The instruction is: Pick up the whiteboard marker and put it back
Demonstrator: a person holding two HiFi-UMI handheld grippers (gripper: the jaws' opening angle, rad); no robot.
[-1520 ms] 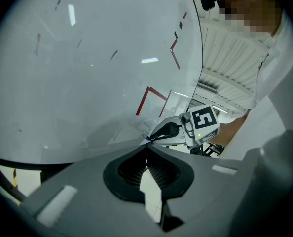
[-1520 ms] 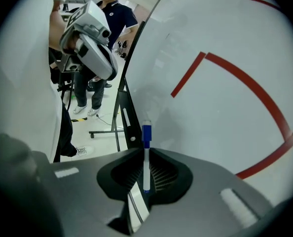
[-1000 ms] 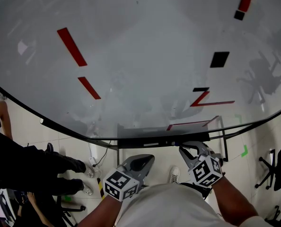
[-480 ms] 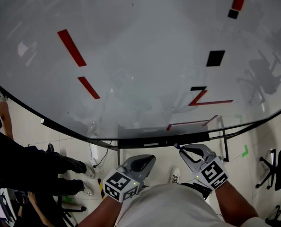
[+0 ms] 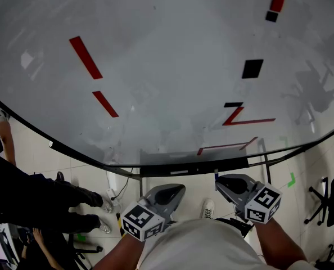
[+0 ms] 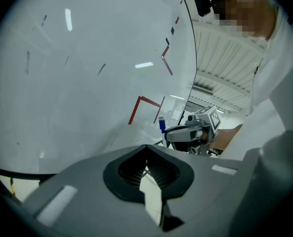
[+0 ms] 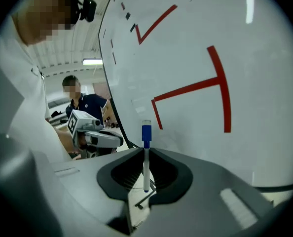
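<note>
The whiteboard marker (image 7: pixel 146 154), white with a blue cap, stands upright between the jaws of my right gripper (image 7: pixel 146 158), which is shut on it. In the head view the right gripper (image 5: pixel 224 183) hangs just below the whiteboard's dark bottom ledge (image 5: pixel 195 167), and the marker's blue end (image 5: pixel 216 175) pokes up toward it. The left gripper view shows the same marker (image 6: pixel 162 125) beside the board. My left gripper (image 5: pixel 170 194) is lower left of the right one, shut, with nothing in its jaws (image 6: pixel 146 149).
The whiteboard (image 5: pixel 156 55) fills the view, with red strokes (image 5: pixel 85 56) and black magnets (image 5: pixel 252 68) on it. A person in dark clothes (image 5: pixel 26 198) stands at the left. An office chair (image 5: pixel 327 198) is at the right. Another person (image 7: pixel 82 100) stands behind.
My right gripper has turned and drifted a little right and down with the marker still in it. The left gripper has hardly moved.
</note>
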